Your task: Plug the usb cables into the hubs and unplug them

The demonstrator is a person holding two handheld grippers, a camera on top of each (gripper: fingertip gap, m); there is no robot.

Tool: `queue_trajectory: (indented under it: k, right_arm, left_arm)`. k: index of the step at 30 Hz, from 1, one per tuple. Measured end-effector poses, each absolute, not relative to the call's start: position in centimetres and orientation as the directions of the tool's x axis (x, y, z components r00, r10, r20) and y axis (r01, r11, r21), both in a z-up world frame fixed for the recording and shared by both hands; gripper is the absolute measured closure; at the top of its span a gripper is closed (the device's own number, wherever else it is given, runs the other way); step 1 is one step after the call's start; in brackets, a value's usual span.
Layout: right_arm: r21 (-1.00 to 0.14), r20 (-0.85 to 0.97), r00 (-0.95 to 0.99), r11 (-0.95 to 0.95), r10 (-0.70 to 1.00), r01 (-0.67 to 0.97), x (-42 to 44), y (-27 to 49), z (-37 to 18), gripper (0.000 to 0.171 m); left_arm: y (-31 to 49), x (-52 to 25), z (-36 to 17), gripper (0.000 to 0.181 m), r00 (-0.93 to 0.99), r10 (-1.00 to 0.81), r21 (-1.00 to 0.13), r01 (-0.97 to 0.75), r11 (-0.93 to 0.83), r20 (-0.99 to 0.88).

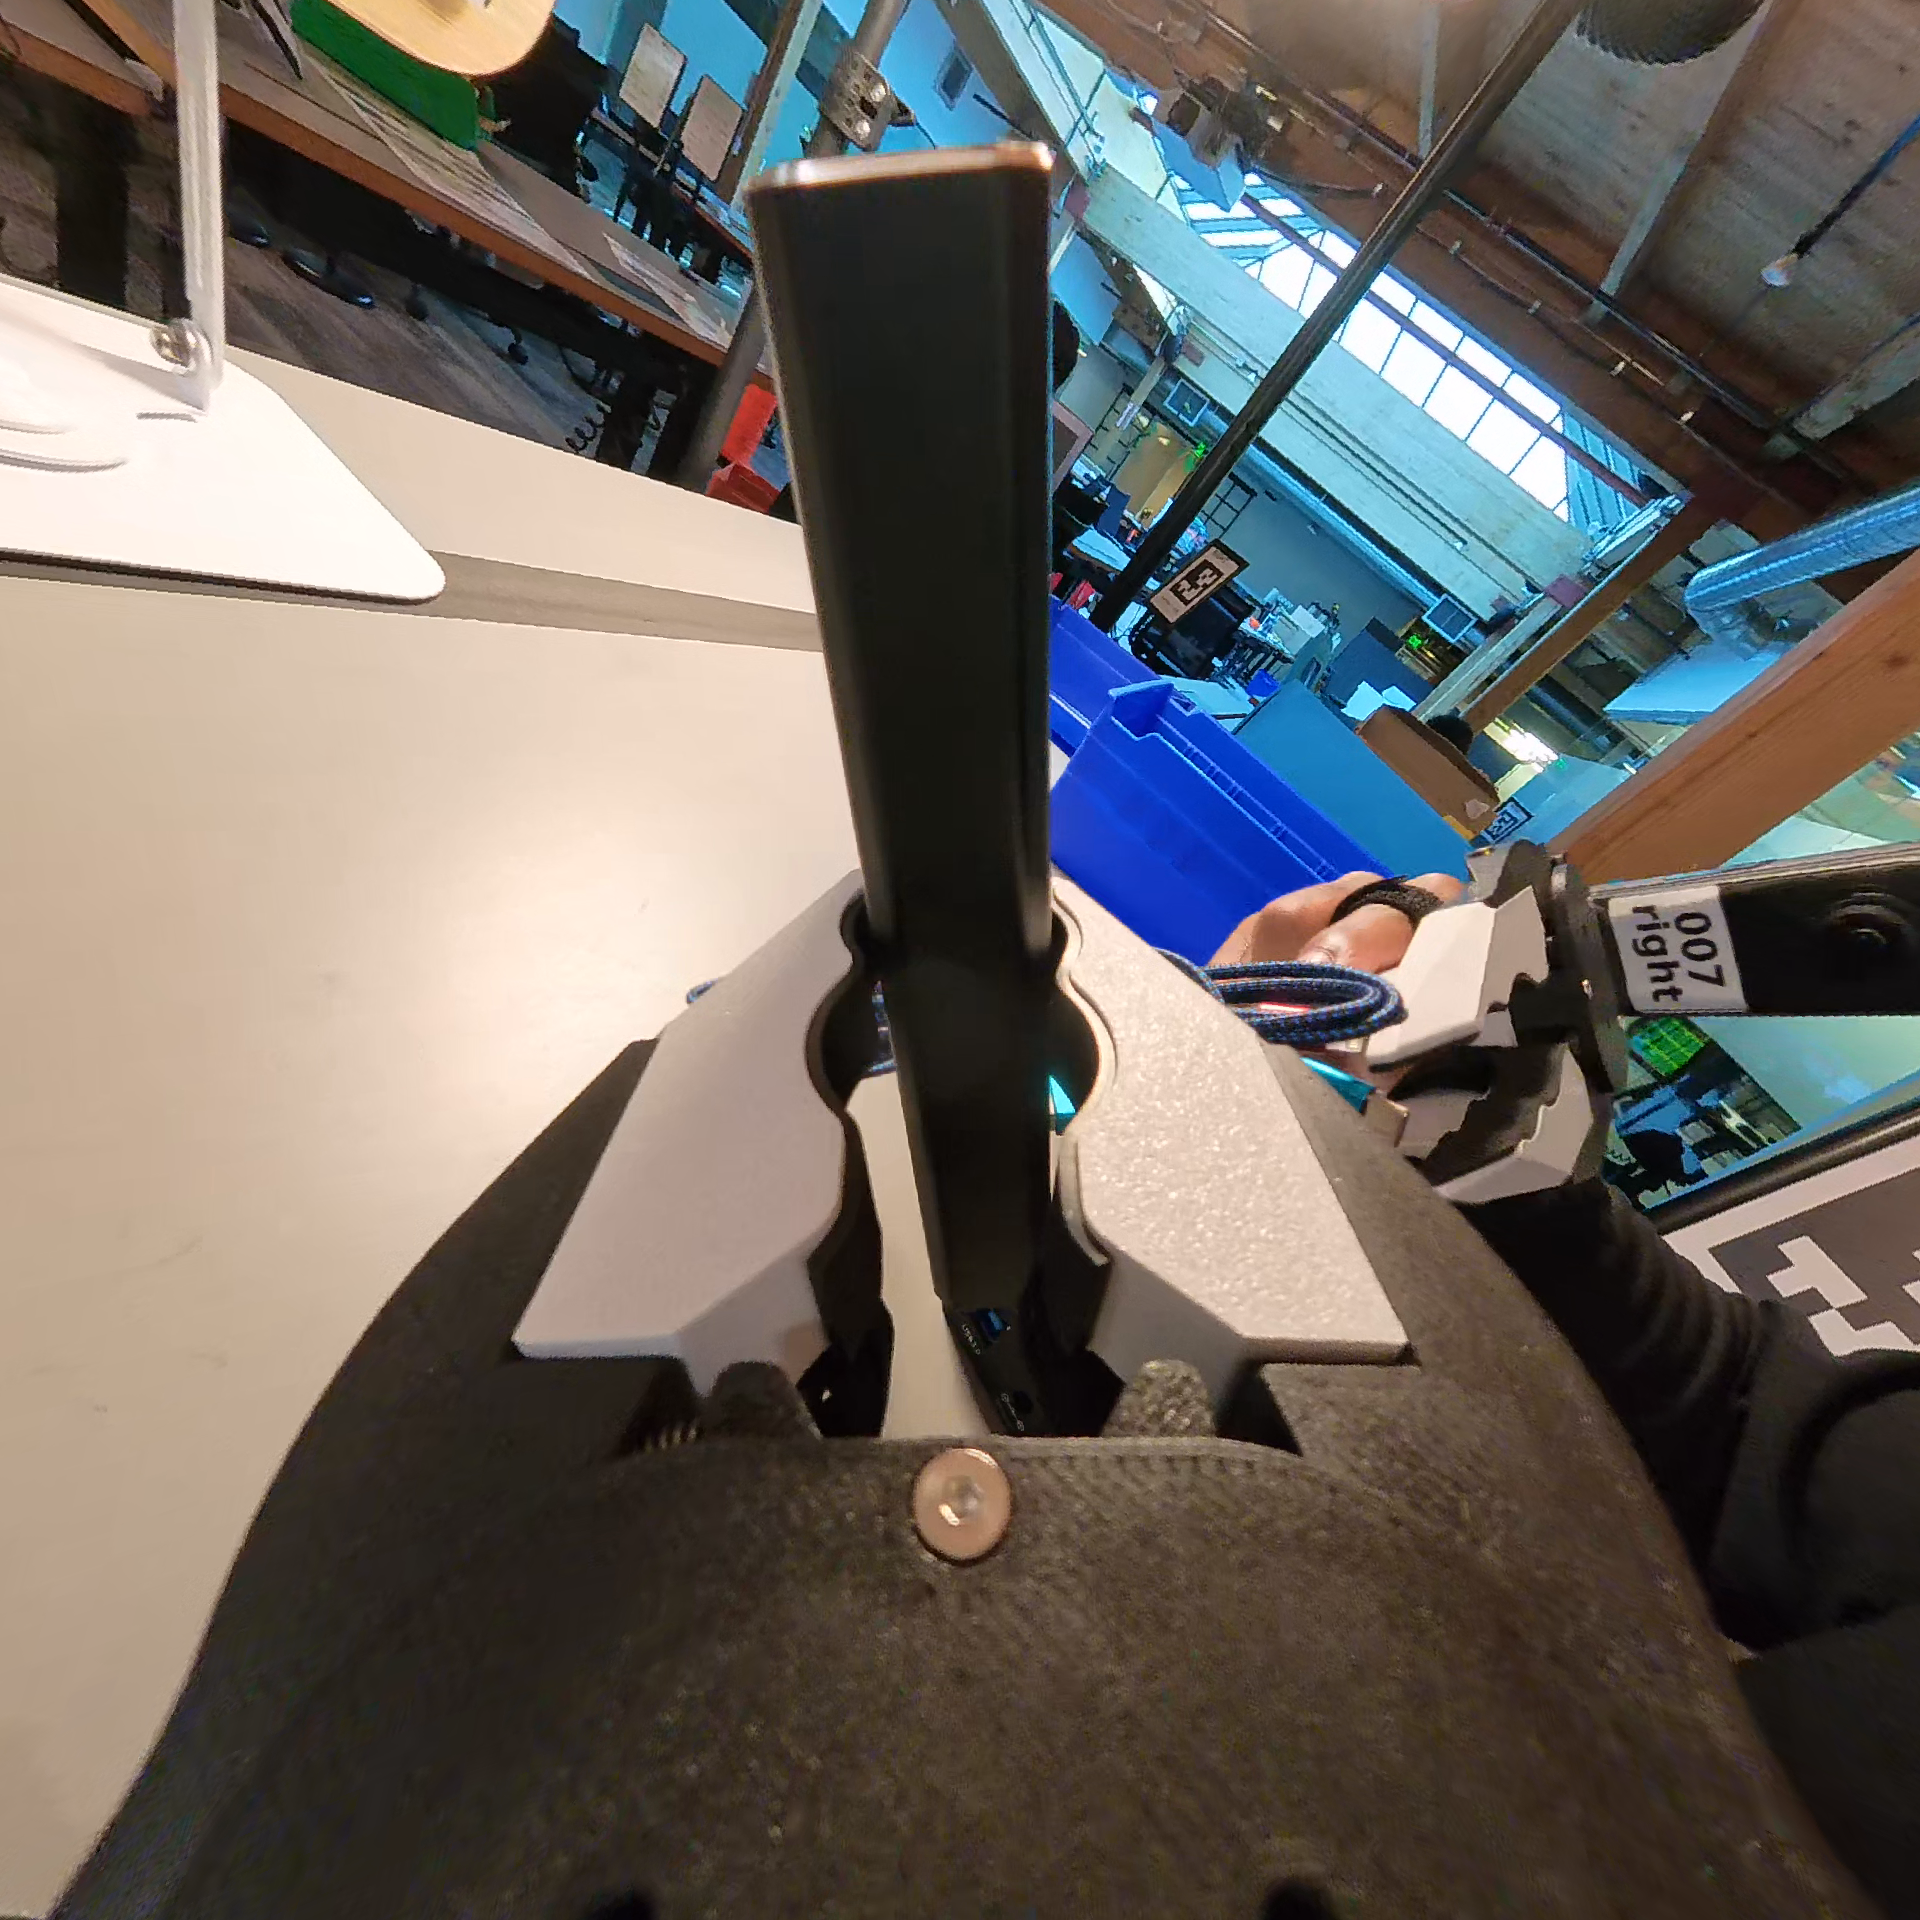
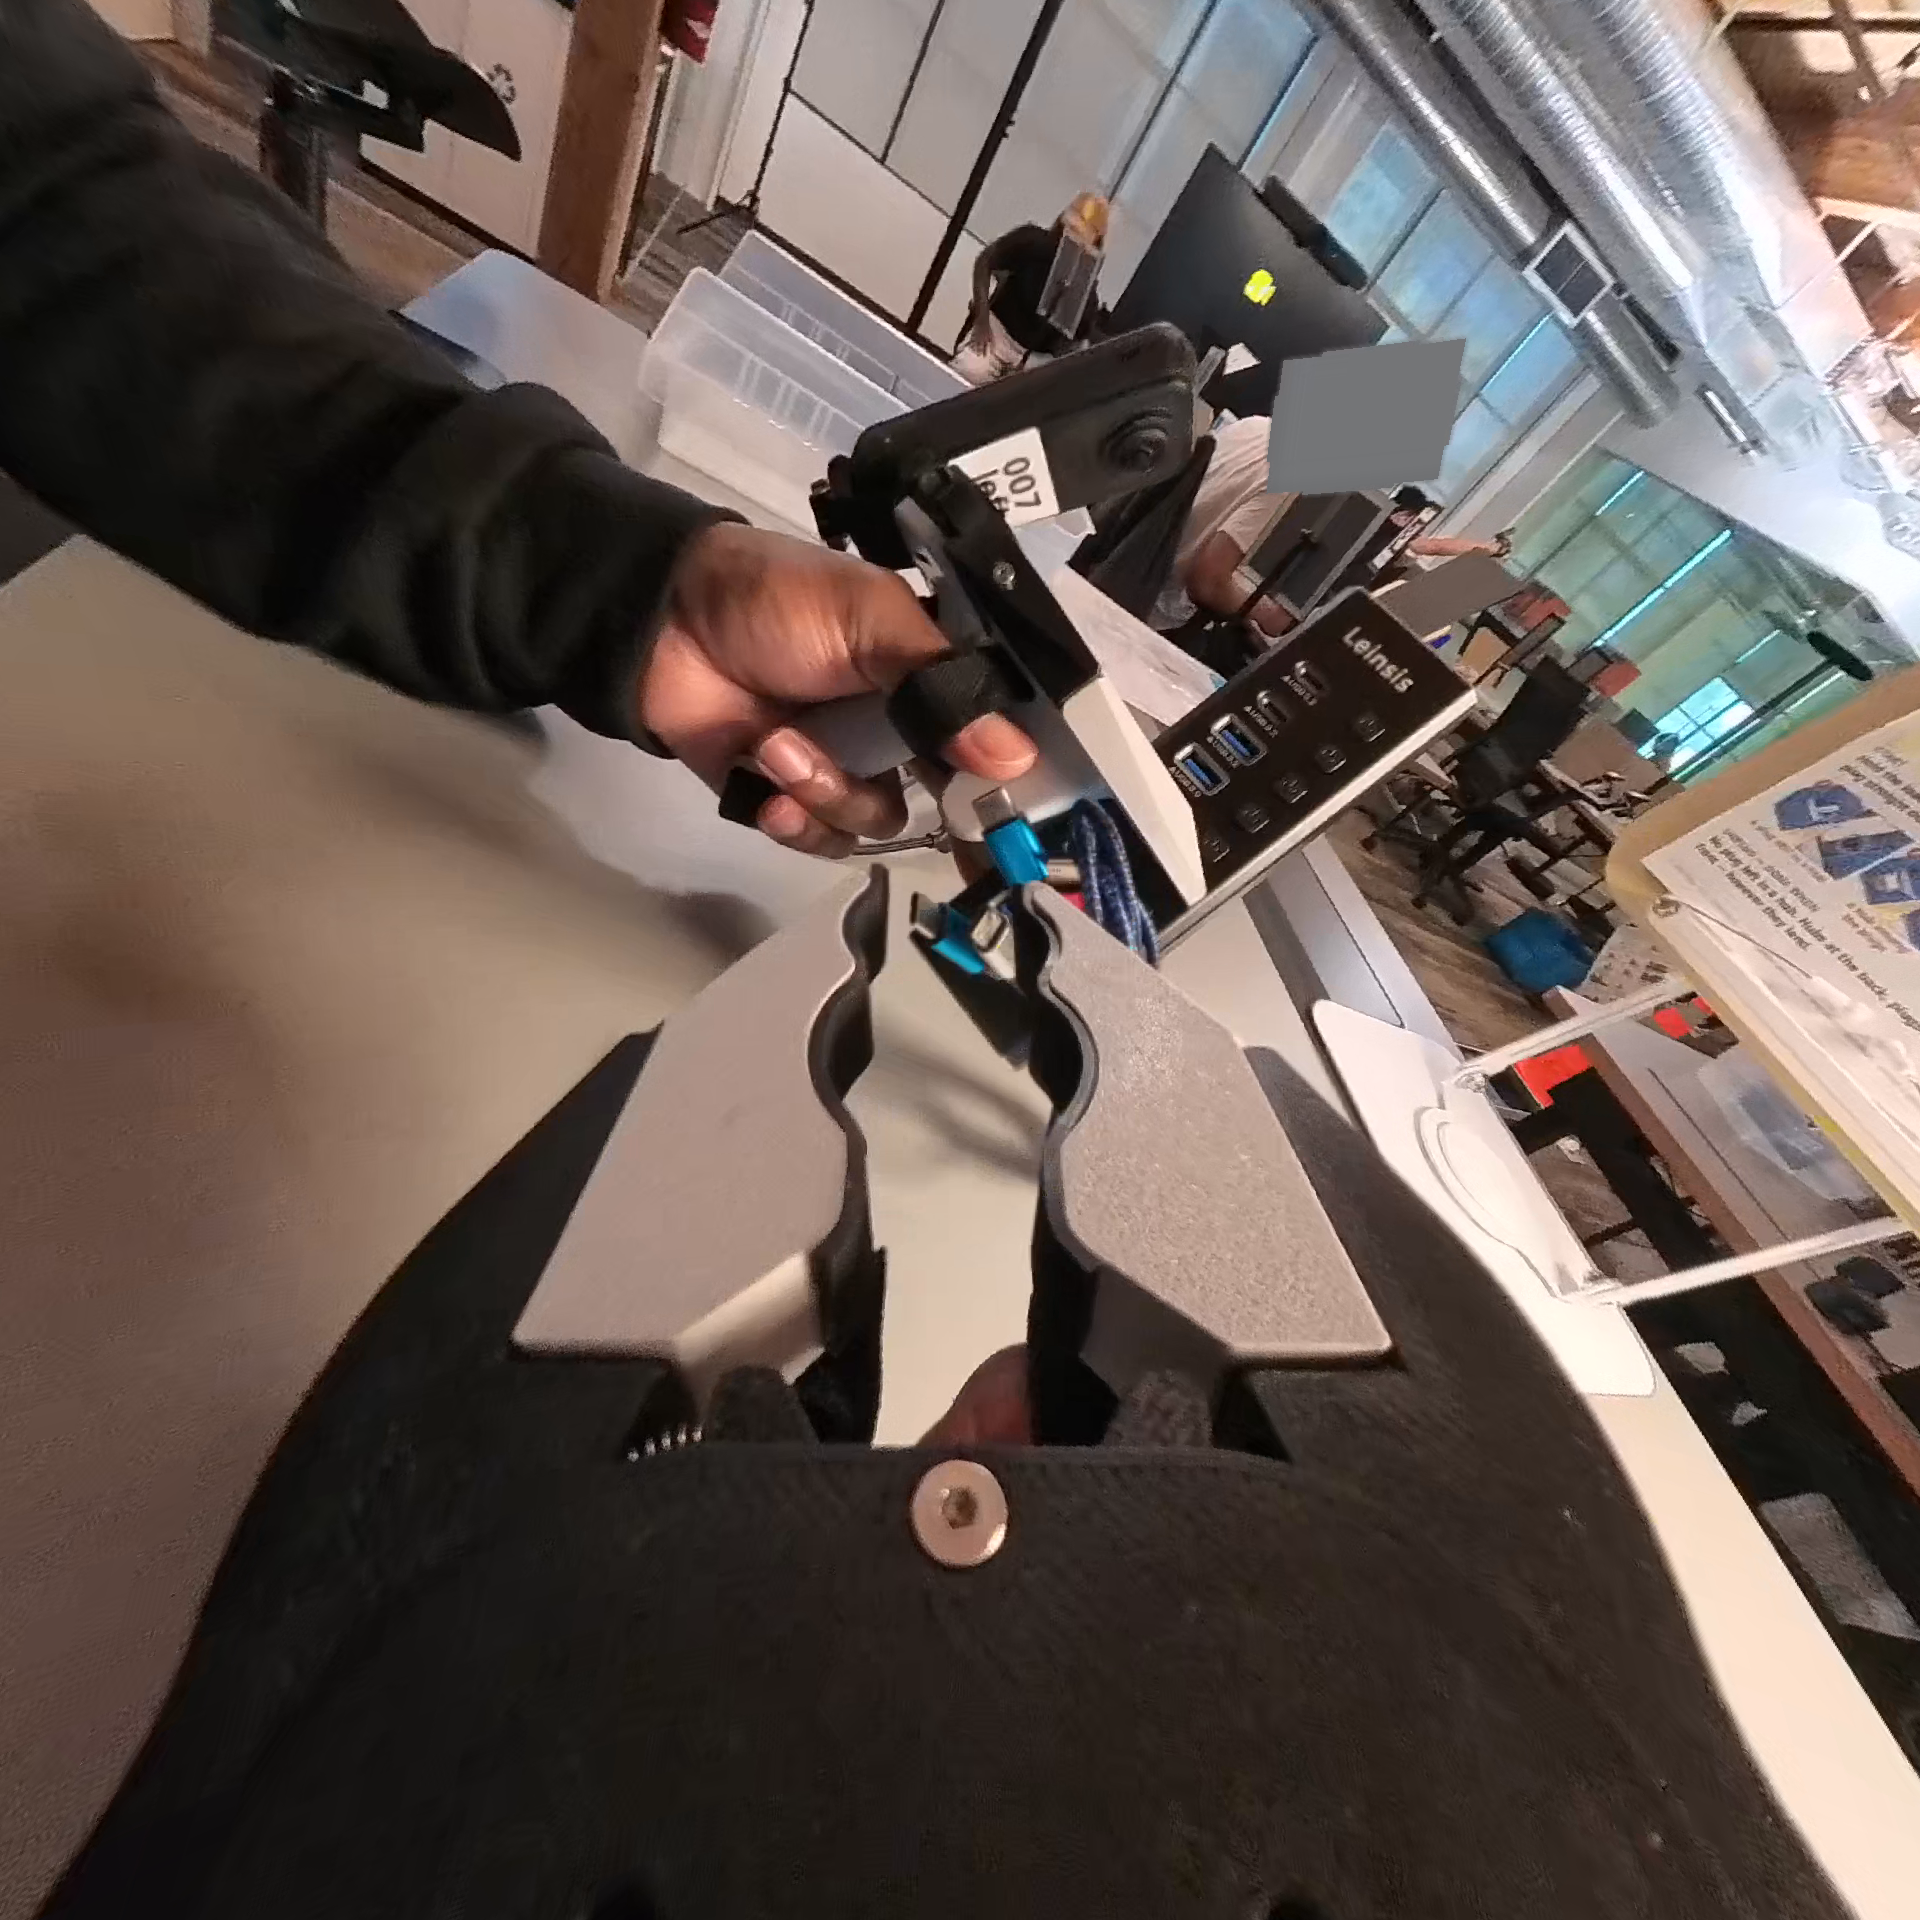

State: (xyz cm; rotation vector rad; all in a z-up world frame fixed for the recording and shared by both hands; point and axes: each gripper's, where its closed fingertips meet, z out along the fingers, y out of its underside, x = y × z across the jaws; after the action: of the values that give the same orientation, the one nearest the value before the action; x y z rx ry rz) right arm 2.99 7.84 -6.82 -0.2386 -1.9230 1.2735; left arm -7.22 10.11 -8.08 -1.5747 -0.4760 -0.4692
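Note:
My left gripper is shut on a long black USB hub and holds it on end above the grey table. In the right wrist view the hub shows its row of ports and sticks out of the left gripper, which a hand holds. My right gripper is closed on a blue plug of a blue braided USB cable. A second blue plug hangs free just beyond it, close to the hub's lower end. The right gripper and the cable also show right of the hub.
A white stand base with a clear sheet holder stands at the table's far left; its instruction sheet is at the right in the right wrist view. Blue bins lie beyond the table edge. Clear bins sit farther back.

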Motion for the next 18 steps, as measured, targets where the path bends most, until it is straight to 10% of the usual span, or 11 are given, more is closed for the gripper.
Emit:
queue_trajectory:
  k: [18]
  right_arm:
    - [-0.653,0.745,-0.425,0.692,0.514,-0.307,0.2,8.6,-7.6,0.154]
  left_arm:
    - [10.6,-6.5,-8.6,0.153,0.836,0.019,-0.832,0.547,-0.087,0.548]
